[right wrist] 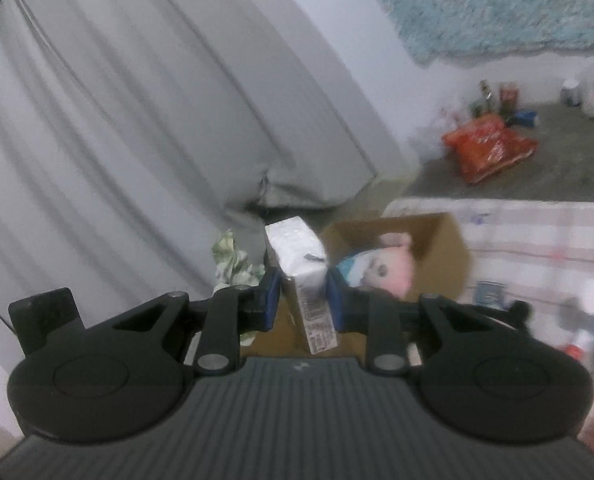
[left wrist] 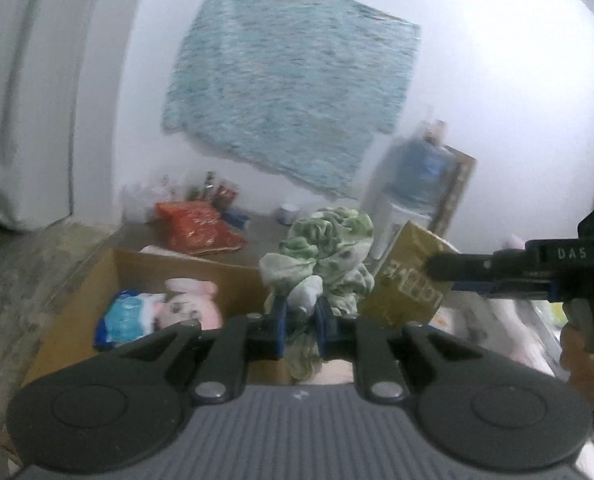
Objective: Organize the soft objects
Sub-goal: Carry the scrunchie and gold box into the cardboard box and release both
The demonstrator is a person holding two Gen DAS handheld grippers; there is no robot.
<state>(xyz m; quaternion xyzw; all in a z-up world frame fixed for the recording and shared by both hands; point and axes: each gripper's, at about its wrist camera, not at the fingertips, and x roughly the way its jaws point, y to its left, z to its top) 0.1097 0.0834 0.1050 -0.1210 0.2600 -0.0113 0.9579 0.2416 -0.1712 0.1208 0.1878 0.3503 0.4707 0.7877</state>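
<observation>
Brown cardboard box (left wrist: 185, 280) sat below, plush toys inside. Your left gripper (left wrist: 301, 316) was clamped on the green-and-white crumpled cloth (left wrist: 325, 256); your right gripper (right wrist: 303, 292) pinched the white-and-gold carton (right wrist: 297, 256). Carry step, probably; next, lower the cloth over the box and release.
</observation>
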